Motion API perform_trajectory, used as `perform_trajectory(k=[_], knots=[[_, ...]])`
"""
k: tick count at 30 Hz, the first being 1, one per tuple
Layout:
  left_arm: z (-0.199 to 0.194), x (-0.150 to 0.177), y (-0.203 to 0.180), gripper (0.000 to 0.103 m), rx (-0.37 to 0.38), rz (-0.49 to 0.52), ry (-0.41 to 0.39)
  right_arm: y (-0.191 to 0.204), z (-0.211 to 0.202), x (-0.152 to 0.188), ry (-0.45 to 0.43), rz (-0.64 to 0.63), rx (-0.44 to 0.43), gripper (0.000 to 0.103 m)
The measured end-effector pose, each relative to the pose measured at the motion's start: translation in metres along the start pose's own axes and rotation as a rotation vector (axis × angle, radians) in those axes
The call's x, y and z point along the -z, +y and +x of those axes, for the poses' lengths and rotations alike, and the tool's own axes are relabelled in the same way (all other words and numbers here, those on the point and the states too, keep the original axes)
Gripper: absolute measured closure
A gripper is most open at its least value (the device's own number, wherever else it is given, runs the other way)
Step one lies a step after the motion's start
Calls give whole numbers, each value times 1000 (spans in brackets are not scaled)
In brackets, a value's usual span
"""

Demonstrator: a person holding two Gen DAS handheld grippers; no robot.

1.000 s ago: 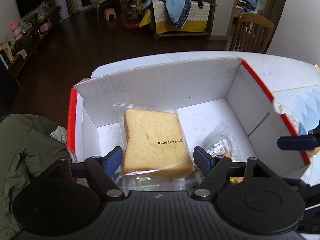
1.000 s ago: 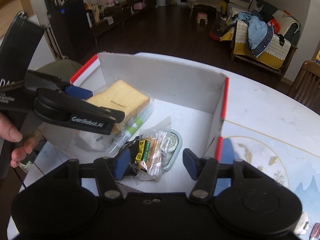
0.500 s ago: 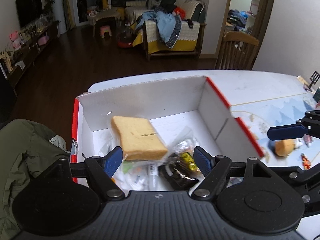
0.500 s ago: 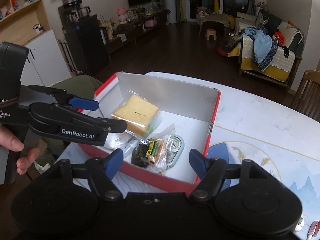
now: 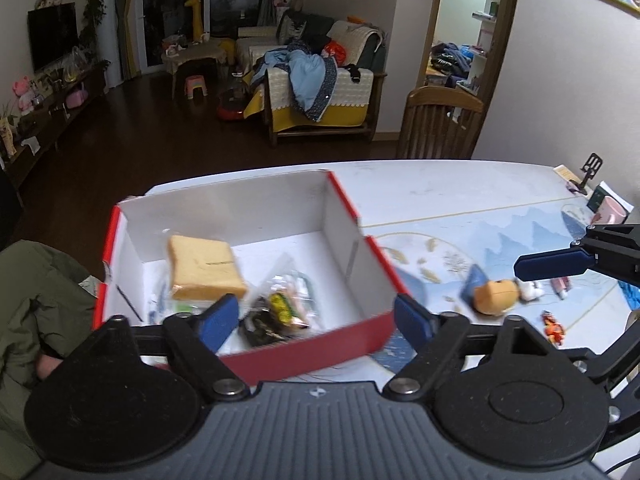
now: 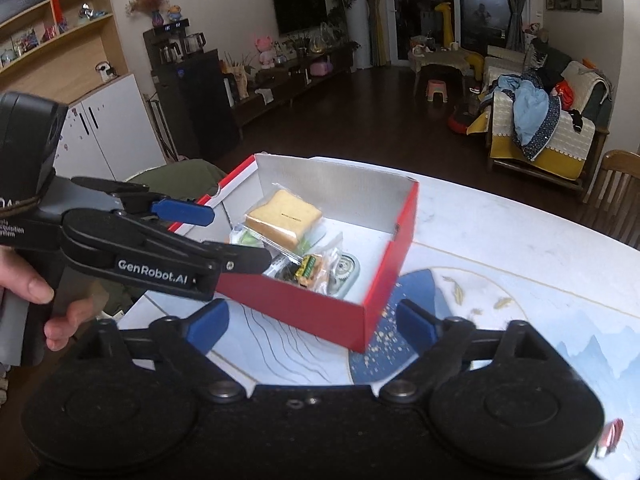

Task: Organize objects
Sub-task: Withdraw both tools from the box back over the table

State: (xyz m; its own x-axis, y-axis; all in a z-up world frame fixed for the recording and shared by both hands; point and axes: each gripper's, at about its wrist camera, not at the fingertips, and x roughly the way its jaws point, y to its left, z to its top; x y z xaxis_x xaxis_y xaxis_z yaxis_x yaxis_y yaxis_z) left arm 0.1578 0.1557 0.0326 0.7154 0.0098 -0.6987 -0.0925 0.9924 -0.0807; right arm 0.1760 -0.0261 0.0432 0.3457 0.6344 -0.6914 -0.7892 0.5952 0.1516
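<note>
Two views to go through: in my left wrist view the left gripper (image 5: 316,320) is spread wide and holds nothing, hovering over the near red wall of the box (image 5: 308,354), where the bagged bread (image 5: 202,270) lies at the left and a snack pack (image 5: 280,312) sits beside it, while a toy (image 5: 496,296) lies on the table (image 5: 420,188) well right of the box. In my right wrist view the right gripper (image 6: 312,326) is also spread and empty, just short of the box (image 6: 304,304) corner
</note>
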Motion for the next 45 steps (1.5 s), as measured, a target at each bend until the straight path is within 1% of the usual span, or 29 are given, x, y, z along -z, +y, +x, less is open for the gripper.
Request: perform_trajectory(k=[2,3,7,13,18,22,24,26,27,29,32,35,39,42,45], knots=[[-2,5,-12,17,4,-7,-6,-5,-10,8,-8,10,7,2],[-2,7,-17,17,8,-13,-4,-8,-15,12,-11,16,8,1],[0,19,-41,17,23,-25,11,-23,-31,32,-11,40,13,1],[8,32,-77,16,55,-11,36,-51,-52,66,-5,87,43,1],[17,40,-109,16,72,4,54,-85,-70,93,5,135,98,1],[30,44,-132,16,88,-2,74,-112,-80,116,15,165,165,1],[37,45,-142,14,96,-3,88,-125,-82,127,23,190,187,1],[45,47,-153,1,98,-1,95,-138,-85,137,30,214,204,1],[49,48,-159,1,105,0,102,-143,-86,142,32,222,211,1],[59,48,-168,1,123,0,126,-152,-87,149,36,230,229,1],[76,48,-182,1,130,-10,156,-162,-84,159,40,223,262,1],[93,47,-196,1,129,-6,171,-172,-80,168,51,228,277,1],[114,43,-213,1,109,28,168,-183,-73,177,70,236,293,3],[127,40,-221,1,89,36,159,-188,-66,181,88,241,297,3],[136,37,-228,1,91,52,135,-192,-59,184,101,247,298,4]])
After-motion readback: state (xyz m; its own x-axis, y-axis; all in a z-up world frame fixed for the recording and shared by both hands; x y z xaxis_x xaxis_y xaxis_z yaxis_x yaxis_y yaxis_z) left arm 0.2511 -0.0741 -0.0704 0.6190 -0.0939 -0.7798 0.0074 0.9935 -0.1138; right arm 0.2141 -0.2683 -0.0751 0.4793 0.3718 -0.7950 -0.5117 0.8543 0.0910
